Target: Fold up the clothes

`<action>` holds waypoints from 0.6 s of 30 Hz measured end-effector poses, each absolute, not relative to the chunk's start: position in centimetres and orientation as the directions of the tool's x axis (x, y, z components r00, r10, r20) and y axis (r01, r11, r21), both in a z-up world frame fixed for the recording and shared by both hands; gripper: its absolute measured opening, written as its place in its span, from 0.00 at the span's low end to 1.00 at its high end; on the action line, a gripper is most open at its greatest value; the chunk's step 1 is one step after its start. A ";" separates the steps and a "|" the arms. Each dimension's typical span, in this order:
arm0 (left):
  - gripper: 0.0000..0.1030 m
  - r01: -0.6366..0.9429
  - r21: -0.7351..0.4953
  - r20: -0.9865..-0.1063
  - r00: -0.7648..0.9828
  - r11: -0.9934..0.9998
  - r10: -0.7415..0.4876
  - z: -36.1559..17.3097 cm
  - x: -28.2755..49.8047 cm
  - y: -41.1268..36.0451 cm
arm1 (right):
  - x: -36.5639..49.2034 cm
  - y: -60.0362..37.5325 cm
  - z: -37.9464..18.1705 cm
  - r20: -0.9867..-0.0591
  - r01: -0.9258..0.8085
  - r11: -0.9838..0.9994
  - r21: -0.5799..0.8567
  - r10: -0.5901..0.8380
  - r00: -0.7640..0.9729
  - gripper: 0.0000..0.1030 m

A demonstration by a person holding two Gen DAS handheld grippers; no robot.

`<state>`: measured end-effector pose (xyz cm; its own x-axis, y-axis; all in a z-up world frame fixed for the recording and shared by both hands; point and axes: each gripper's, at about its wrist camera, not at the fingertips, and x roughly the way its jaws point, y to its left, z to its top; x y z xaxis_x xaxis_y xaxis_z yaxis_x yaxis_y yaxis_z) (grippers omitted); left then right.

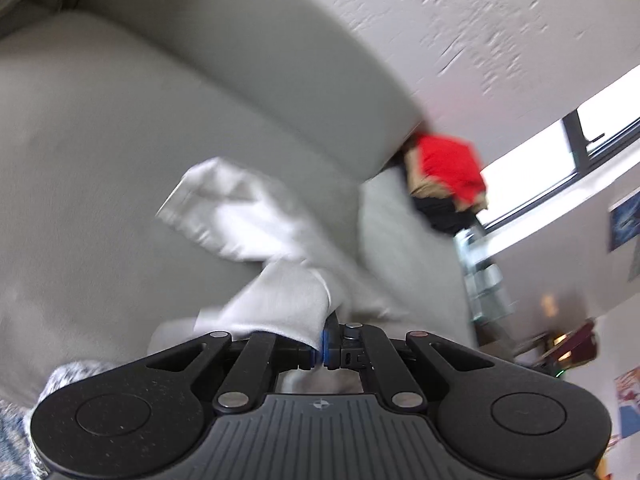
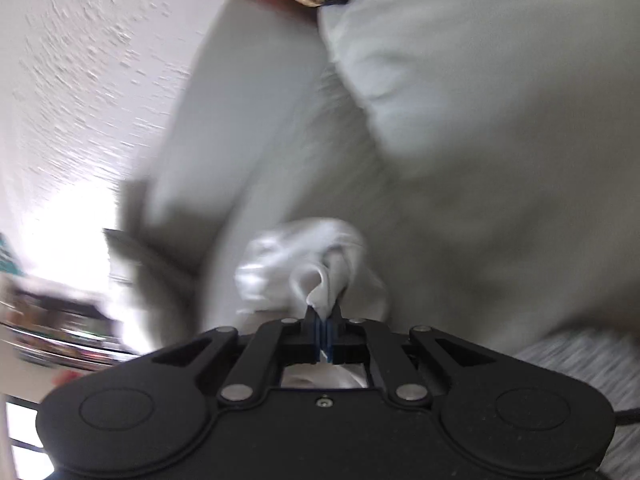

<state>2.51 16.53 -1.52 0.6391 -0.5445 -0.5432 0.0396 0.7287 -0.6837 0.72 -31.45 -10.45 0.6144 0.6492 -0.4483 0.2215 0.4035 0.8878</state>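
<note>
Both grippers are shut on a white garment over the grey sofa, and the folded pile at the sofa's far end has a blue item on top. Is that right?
Not quite: the top item of the pile is red, not blue, as the left wrist view shows. The rest holds: the left gripper and right gripper are both shut on the white garment over the grey sofa.

We see a big grey sofa [image 1: 120,160] spread out past the fingers. Above it is a bumpy white wall [image 1: 500,20]. Far off to the right of the fingers a bright window [image 1: 560,152] shines. A grey pillow [image 2: 460,40] lies up ahead of the other fingers.
</note>
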 end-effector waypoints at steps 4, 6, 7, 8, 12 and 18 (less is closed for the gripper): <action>0.01 0.030 -0.679 -0.494 0.720 0.734 -0.487 6.7 6.3 16.9 | 3.4 -30.6 -4.7 -0.234 0.118 0.215 0.969 0.661 0.713 0.03; 0.01 0.040 -0.710 -0.416 0.782 0.703 -0.465 12.0 7.1 17.9 | 4.6 -31.5 0.5 -0.122 0.024 0.168 0.986 0.606 0.786 0.03; 0.01 0.049 -0.730 -0.365 0.815 0.681 -0.450 14.5 6.9 18.6 | 4.8 -32.2 3.3 -0.061 -0.027 0.144 0.989 0.571 0.819 0.02; 0.01 0.062 -0.754 -0.307 0.846 0.654 -0.435 16.7 6.3 19.4 | 4.5 -33.1 6.0 0.008 -0.088 0.126 0.988 0.529 0.848 0.02; 0.02 0.110 -0.777 -0.168 0.913 0.620 -0.373 21.9 3.1 20.5 | 1.0 -35.2 14.2 0.164 -0.255 0.209 0.944 0.374 0.913 0.02; 0.01 0.220 -0.699 0.001 0.952 0.680 -0.307 25.6 -3.4 19.5 | -1.7 -33.2 19.0 0.089 -0.242 0.404 0.882 0.362 0.928 0.02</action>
